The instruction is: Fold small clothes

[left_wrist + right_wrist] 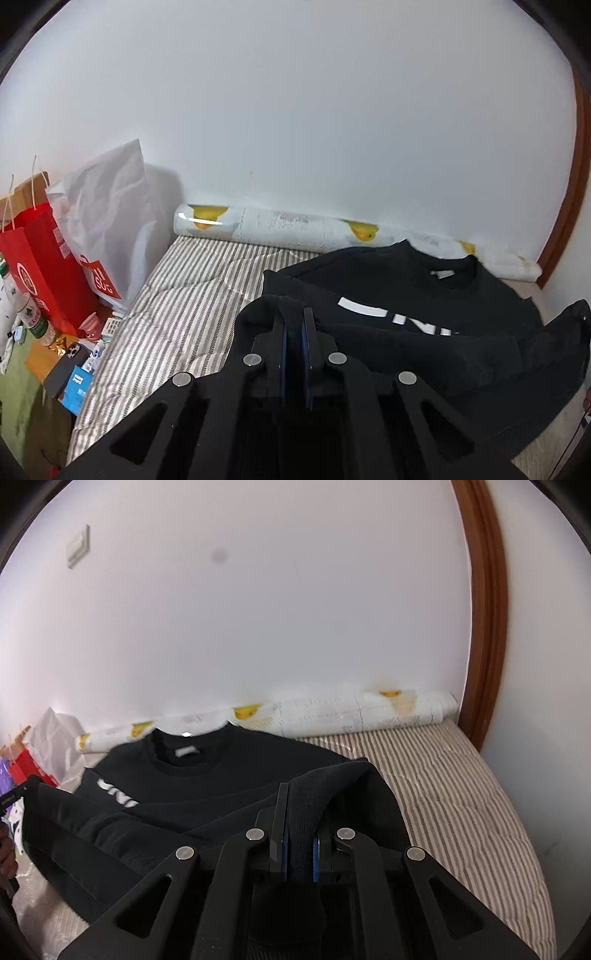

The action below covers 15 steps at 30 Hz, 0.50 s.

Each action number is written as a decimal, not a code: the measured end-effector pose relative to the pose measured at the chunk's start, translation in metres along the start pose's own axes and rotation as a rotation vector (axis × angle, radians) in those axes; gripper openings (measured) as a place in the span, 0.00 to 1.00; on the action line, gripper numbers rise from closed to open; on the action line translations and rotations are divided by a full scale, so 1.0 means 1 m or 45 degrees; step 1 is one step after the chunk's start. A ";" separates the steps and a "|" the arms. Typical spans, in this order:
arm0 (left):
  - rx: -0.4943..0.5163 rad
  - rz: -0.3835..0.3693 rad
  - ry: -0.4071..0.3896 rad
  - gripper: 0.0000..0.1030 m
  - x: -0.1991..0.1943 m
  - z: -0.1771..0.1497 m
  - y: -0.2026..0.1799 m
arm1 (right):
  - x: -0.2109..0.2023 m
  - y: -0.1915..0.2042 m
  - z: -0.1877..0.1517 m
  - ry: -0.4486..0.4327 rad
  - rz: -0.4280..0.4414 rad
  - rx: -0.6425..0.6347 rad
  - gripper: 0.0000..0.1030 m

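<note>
A black sweatshirt (406, 295) with white lettering lies on a striped mattress (177, 314), collar toward the wall. My left gripper (294, 314) is shut on a fold of its black fabric, lifted over the body. In the right wrist view the sweatshirt (192, 779) lies ahead and left. My right gripper (301, 794) is shut on another thick fold of it, raised above the striped mattress (461, 794). The other gripper's tip shows at the far left edge of the right wrist view (14, 794).
A rolled duck-print mat (295, 229) lies along the white wall. A red paper bag (40, 266), a white plastic bag (107, 218), bottles and small boxes crowd the left side. A brown door frame (487, 627) stands at the right.
</note>
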<state>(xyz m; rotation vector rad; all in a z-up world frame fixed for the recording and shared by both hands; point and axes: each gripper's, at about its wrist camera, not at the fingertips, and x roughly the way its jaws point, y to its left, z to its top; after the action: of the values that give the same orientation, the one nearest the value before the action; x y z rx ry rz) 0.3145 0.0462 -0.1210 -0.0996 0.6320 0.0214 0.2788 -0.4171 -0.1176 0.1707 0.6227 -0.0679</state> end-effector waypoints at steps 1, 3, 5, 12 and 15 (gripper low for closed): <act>-0.008 0.012 0.014 0.07 0.007 -0.001 0.000 | 0.007 -0.001 -0.002 0.014 -0.008 -0.004 0.08; -0.007 0.024 0.028 0.07 0.017 -0.006 0.000 | 0.023 -0.004 -0.005 0.053 -0.028 -0.007 0.08; 0.006 0.040 0.041 0.07 0.025 -0.010 -0.001 | 0.035 -0.006 -0.008 0.093 -0.046 -0.005 0.08; 0.000 0.042 0.106 0.08 0.046 -0.020 0.001 | 0.068 -0.009 -0.016 0.218 -0.084 -0.015 0.09; -0.012 0.037 0.136 0.10 0.048 -0.020 0.002 | 0.067 -0.011 -0.017 0.251 -0.073 0.004 0.11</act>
<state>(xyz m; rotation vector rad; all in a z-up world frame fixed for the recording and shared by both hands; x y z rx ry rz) 0.3414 0.0462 -0.1654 -0.1015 0.7401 0.0472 0.3223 -0.4262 -0.1717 0.1635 0.8245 -0.1082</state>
